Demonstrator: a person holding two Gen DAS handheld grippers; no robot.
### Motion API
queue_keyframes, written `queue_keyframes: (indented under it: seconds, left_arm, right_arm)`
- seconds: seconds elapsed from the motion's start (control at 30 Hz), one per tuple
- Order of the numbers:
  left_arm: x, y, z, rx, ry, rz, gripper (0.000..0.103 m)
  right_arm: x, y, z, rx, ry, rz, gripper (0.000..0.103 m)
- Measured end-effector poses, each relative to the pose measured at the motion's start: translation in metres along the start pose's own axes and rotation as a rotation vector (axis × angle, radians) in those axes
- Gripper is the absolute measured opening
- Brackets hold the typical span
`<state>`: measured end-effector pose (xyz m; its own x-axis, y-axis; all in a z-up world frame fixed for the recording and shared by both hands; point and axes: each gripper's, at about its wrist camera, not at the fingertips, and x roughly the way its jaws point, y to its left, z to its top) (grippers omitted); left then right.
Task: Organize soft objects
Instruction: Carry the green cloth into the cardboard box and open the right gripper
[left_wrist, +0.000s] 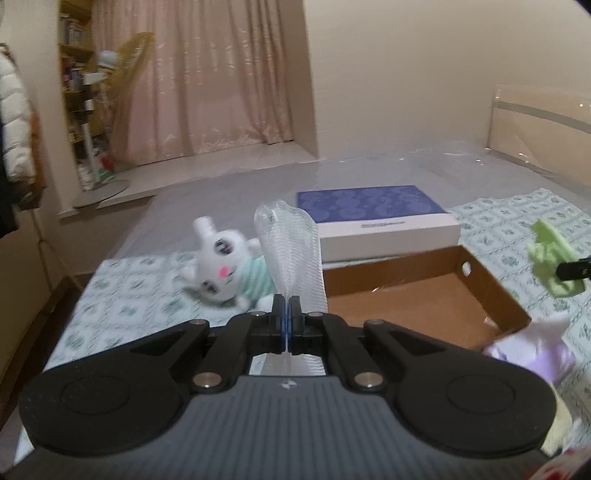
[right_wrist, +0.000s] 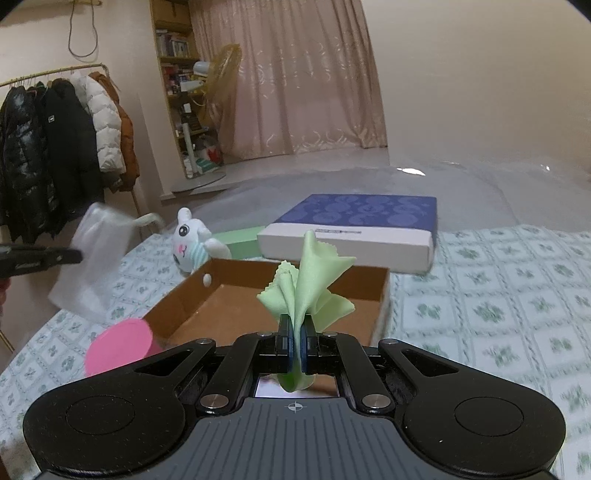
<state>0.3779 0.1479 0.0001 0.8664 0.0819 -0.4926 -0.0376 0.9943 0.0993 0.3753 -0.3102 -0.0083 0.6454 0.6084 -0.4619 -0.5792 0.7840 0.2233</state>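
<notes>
Left wrist view: the left gripper (left_wrist: 287, 306) has its fingers pressed together on a white mesh sleeve (left_wrist: 290, 251), which stands up above the bed (left_wrist: 122, 291). The bed wears a white cover with a green floral pattern; farther back its surface is grey and glossy under clear plastic. A plush bunny (left_wrist: 225, 264) in a striped top lies on the cover just left of the sleeve. An open cardboard box (left_wrist: 424, 299) sits to the right, and behind it a flat box (left_wrist: 376, 218) with a blue patterned lid. At the right edge the green cloth (left_wrist: 552, 254) hangs in the other gripper's fingers, and a blurred lilac soft thing (left_wrist: 532, 354) lies beside the cardboard box. Pink curtains (left_wrist: 207, 85), a bookshelf (left_wrist: 75, 74) and a white jacket (left_wrist: 14, 122) fill the room behind.

Right wrist view: the right gripper (right_wrist: 296, 332) pinches the green cloth (right_wrist: 306, 288), bunched and held over the near side of the cardboard box (right_wrist: 295, 295). A pink cup (right_wrist: 120, 345) lies on its side just left of the box. The bunny (right_wrist: 192, 245) sits beyond the box's far left corner, and the flat box (right_wrist: 354, 229) behind. At left the mesh sleeve (right_wrist: 92, 262) hangs from the left gripper's fingers (right_wrist: 55, 256). Dark coats (right_wrist: 44, 155) hang on a rack (right_wrist: 55, 72) by the wall.
</notes>
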Motion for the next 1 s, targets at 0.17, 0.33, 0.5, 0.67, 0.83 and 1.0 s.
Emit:
queue_keyframes:
  seconds: [0.17, 0.33, 0.5, 0.67, 0.83, 1.0]
  left_arm:
    - [0.047, -0.020, 0.018, 0.020, 0.020, -0.059, 0.000]
    - [0.090, -0.034, 0.027, -0.003, 0.071, -0.160, 0.001]
    - [0.118, -0.044, 0.026, -0.002, 0.127, -0.206, 0.020]
    - [0.123, -0.036, 0.018, -0.006, 0.154, -0.163, 0.020]
    - [0.112, -0.016, 0.013, -0.012, 0.165, -0.101, 0.021]
    - [0.092, 0.003, 0.004, -0.039, 0.168, -0.058, 0.031]
  right_arm:
    - [0.031, -0.009, 0.012, -0.019, 0.015, 0.003, 0.004]
    - [0.053, -0.019, 0.015, -0.018, 0.032, 0.000, 0.004]
    - [0.065, -0.026, 0.014, -0.009, 0.044, 0.000, 0.004]
    - [0.072, -0.028, 0.012, -0.002, 0.058, -0.003, 0.004]
    - [0.079, -0.028, 0.015, 0.003, 0.055, -0.001, 0.004]
    - [0.085, -0.025, 0.023, 0.032, 0.034, 0.015, 0.013]
